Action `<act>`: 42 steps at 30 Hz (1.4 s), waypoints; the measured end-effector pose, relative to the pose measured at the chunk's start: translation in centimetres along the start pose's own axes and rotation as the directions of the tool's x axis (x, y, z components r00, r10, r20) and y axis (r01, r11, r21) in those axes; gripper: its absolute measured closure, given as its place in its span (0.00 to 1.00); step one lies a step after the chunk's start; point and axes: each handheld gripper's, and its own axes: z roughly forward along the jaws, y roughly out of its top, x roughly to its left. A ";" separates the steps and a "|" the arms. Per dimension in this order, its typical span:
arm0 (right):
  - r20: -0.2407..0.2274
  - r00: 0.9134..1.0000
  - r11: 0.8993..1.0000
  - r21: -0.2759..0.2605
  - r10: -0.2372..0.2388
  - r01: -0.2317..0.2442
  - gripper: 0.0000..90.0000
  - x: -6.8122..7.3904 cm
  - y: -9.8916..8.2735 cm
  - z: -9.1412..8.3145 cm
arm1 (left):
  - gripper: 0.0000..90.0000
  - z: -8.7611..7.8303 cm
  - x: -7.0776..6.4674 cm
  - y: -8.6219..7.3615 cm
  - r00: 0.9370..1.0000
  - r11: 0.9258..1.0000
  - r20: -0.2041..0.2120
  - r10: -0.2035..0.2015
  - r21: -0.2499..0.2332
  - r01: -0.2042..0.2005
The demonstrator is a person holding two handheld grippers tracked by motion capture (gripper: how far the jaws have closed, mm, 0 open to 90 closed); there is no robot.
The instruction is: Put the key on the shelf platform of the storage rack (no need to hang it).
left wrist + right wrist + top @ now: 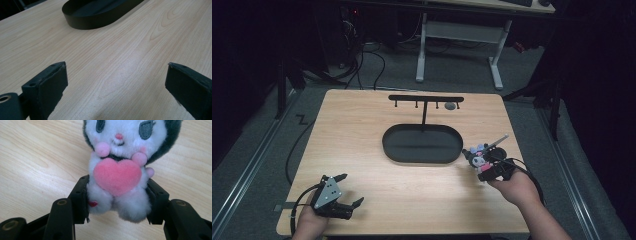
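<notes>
The right gripper (117, 200) clamps a fuzzy plush doll (122, 170) by its lower body at frame centre; that close view shows its pink felt heart, which the high view loses. Right of centre there, the doll sits beside a smooth black oval tray (422, 144). Lower left, the left gripper (348, 192) gapes over pale woodgrain table (412, 195)

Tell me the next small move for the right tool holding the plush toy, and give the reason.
Probably lift the plush toy toward the black rack. The right tool is shut on the toy's body, close to the wooden table beside the oval tray. A keyring seems to show at the toy's head, and the rack's pegs look mostly free.
</notes>
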 end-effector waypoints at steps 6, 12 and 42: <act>-0.008 1.000 1.000 -0.010 -0.022 0.022 0.52 0.7 1.3 -0.1 | 0.05 0.0 0.0 -0.1 1.000 1.000 0.000 -0.003 0.010 0.003; -0.018 0.999 0.999 -0.028 -0.042 0.041 0.52 1.6 2.8 -0.3 | 0.04 -0.1 0.1 -0.1 1.000 1.000 -0.004 -0.006 0.006 0.006; -0.053 0.995 0.993 -0.088 -0.087 0.083 0.52 3.7 8.7 -1.6 | 0.04 0.0 0.2 -0.1 1.000 1.000 0.002 -0.012 0.000 0.012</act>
